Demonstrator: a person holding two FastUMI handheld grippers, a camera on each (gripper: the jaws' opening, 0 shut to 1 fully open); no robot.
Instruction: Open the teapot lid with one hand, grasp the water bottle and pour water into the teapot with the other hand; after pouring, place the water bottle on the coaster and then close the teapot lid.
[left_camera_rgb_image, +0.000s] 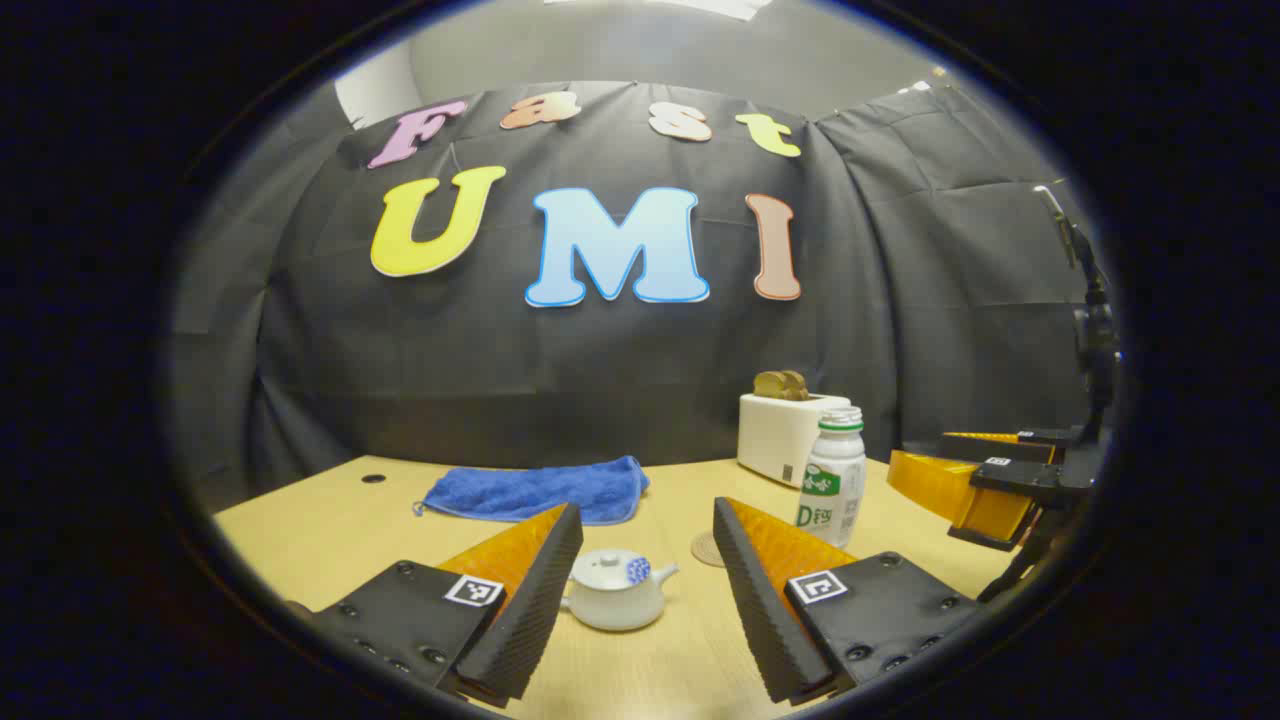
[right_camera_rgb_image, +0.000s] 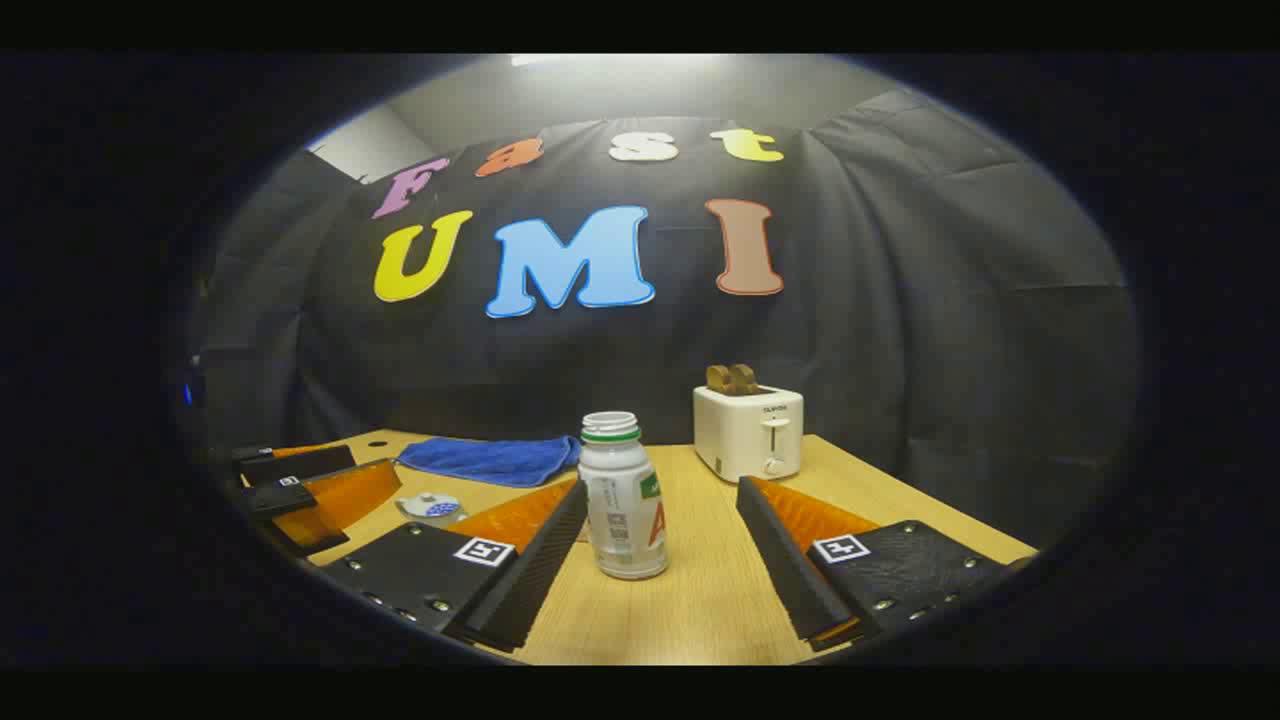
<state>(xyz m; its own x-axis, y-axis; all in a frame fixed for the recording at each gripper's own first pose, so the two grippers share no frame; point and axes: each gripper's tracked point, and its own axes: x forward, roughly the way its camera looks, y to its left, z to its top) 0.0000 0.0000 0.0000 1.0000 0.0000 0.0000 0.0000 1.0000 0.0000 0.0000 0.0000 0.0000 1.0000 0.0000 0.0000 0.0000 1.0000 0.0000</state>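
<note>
Each claw (left_camera_rgb_image: 640, 600) has wedge-shaped ribbed fingers on black screwed plates bearing square black-and-white markers.

Table (left_camera_rgb_image: 680, 660): teapot (left_camera_rgb_image: 615, 590), bottle (right_camera_rgb_image: 622, 500), towel (left_camera_rgb_image: 540, 490), toaster (right_camera_rgb_image: 750, 430).

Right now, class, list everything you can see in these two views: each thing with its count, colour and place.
teapot: 1, white, lid on, near table centre
water bottle: 1, white, uncapped, upright, right of teapot
coaster: 1, tan, between teapot and bottle
towel: 1, blue, back left
toaster: 1, white, back right, bread in slots
table: 1, light wood
left gripper: 1, open, facing teapot
right gripper: 1, open, facing bottle
</note>
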